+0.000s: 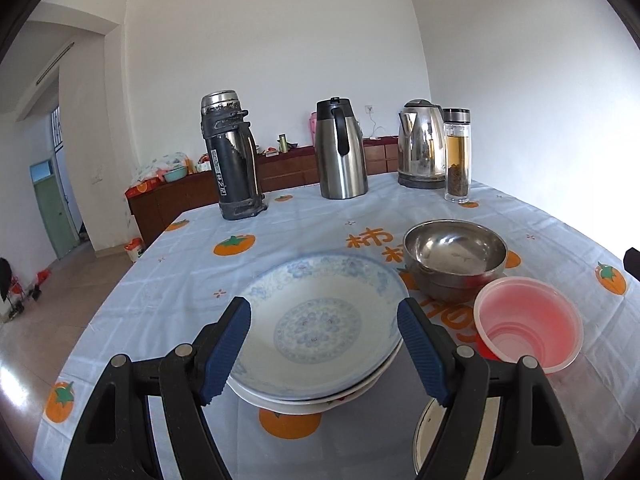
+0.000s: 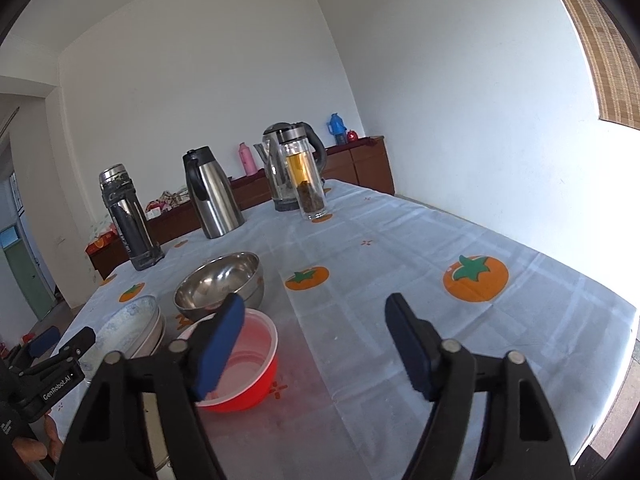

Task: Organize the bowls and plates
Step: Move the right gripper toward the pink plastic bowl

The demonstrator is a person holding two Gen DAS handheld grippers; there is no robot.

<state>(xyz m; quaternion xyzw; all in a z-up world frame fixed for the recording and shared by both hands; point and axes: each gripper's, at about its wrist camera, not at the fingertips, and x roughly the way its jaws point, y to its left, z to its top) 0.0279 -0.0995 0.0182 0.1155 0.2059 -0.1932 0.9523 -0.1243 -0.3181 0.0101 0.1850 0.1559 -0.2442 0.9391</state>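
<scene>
Left wrist view: left tongs (image 1: 324, 354) gape wide and empty over the stacked plates (image 1: 320, 320) at lower centre; steel bowls (image 1: 454, 258) and a pink plastic bowl (image 1: 528, 330) at right; flasks, kettle (image 1: 420, 144) behind on the persimmon-print worktop (image 1: 160, 292).

Right wrist view: right tongs (image 2: 316, 348), parted and empty; red bowl (image 2: 248, 364) partly behind the left pad; white walls.

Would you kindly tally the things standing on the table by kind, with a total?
Stacked plates: 2 at least
Steel bowls: 2, nested
Plastic bowls: 2, clear one in red
Flasks: 2
Kettle: 1
Tea bottle: 1
Total: 10
</scene>
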